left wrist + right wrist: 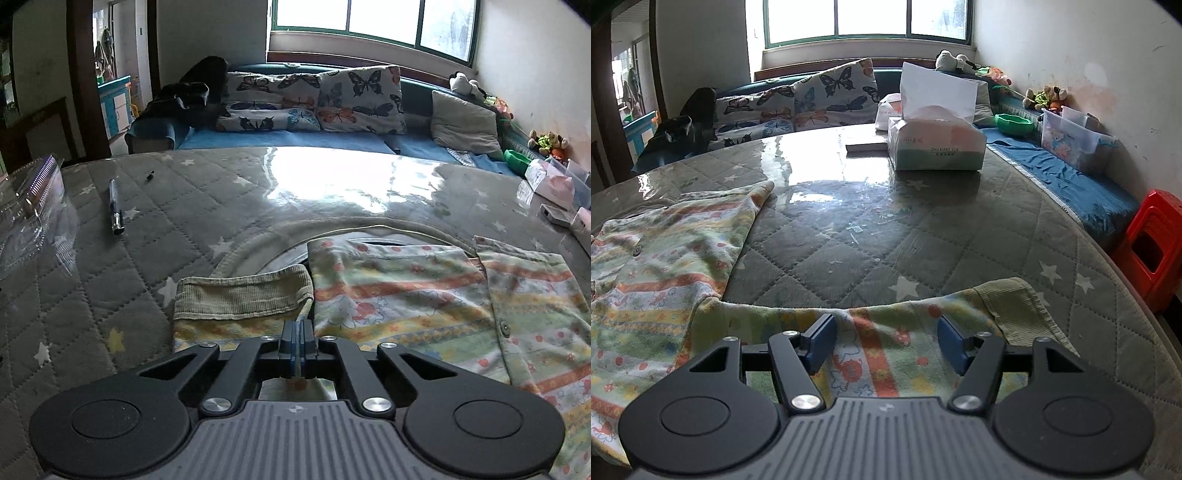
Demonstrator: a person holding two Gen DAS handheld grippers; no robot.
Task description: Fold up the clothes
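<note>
A striped, patterned child's garment (424, 291) lies spread on the quilted grey table. My left gripper (297, 332) is shut on the edge of its left sleeve, beside the olive ribbed cuff (240, 295). In the right wrist view the garment's body (653, 258) lies at the left and its right sleeve (879, 332) runs under my right gripper (886, 343). The right gripper is open, its blue pads on either side of the sleeve just above the fabric. The sleeve's olive cuff (1015, 306) lies to its right.
A pen (115, 206) and a clear plastic box (29, 214) lie at the table's left. A tissue box (936, 142) stands at the far side, a red stool (1152, 243) beside the table's right edge. A sofa with butterfly pillows (314, 99) is behind.
</note>
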